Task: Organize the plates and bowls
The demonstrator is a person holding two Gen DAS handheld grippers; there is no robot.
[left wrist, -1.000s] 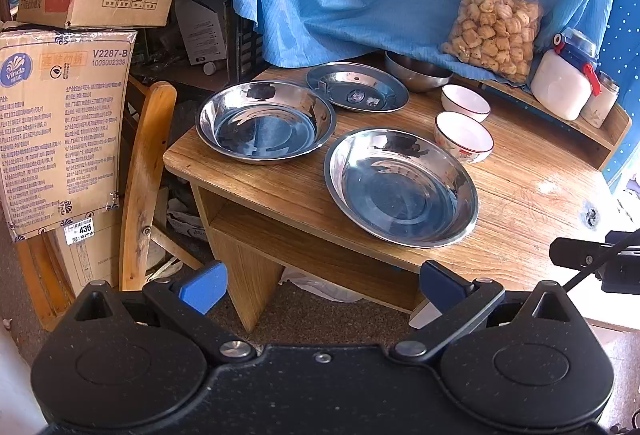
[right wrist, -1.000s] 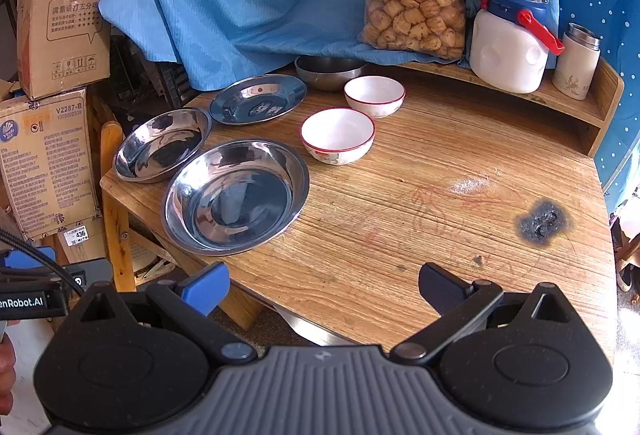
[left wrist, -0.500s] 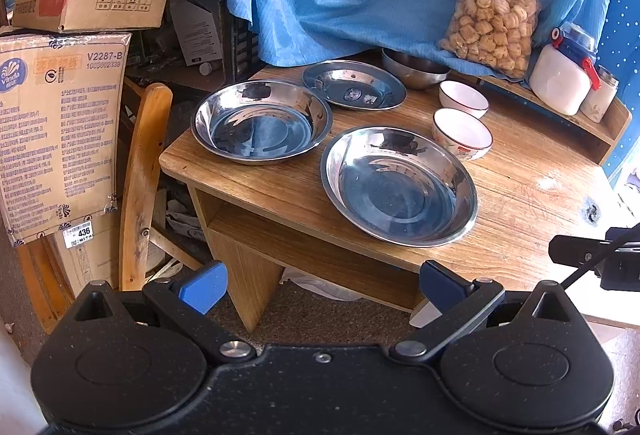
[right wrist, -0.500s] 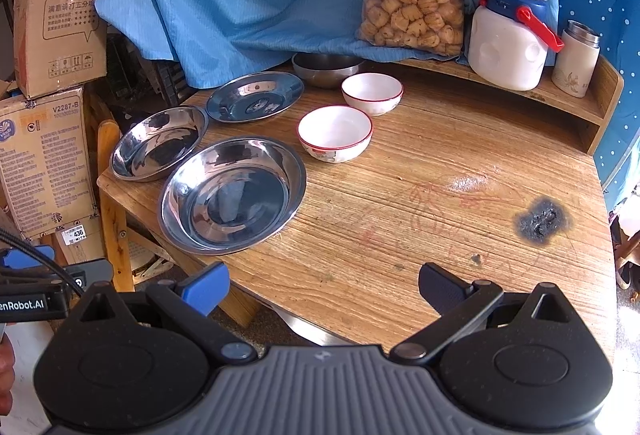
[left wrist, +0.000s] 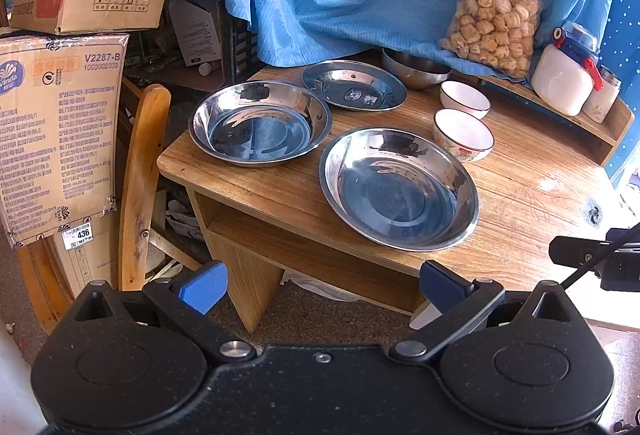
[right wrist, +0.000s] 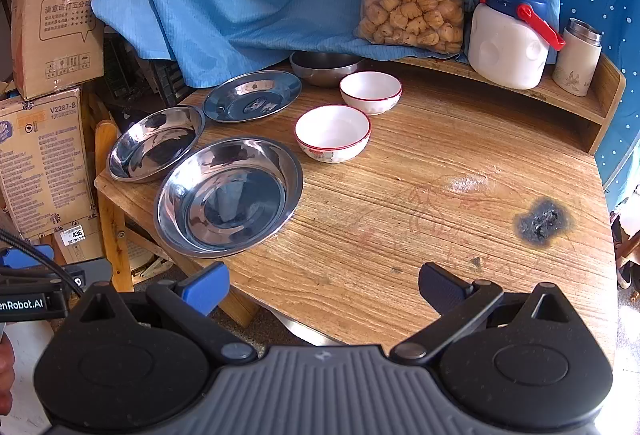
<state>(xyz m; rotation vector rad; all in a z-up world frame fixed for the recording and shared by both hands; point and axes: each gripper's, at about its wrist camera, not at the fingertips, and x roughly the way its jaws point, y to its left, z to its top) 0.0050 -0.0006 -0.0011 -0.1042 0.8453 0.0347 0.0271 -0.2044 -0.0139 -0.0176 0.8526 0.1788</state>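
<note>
Both grippers gaped wide and empty: left gripper (left wrist: 320, 285) short of the table (left wrist: 520, 203) edge, right gripper (right wrist: 322, 285) over its wood-grain top. Nearest lay a round shiny steel plate (right wrist: 228, 195), a second steel plate (left wrist: 260, 123) beside it, then two white red-rimmed bowls (right wrist: 333, 131). Far left, a cardboard box (left wrist: 60, 123) read "V2287-B", tag "436".

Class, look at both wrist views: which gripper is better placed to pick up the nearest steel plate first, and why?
Probably the left gripper: open, it faces the nearest steel plate directly. The right gripper, also open, faces bare table, plate off to its left.
</note>
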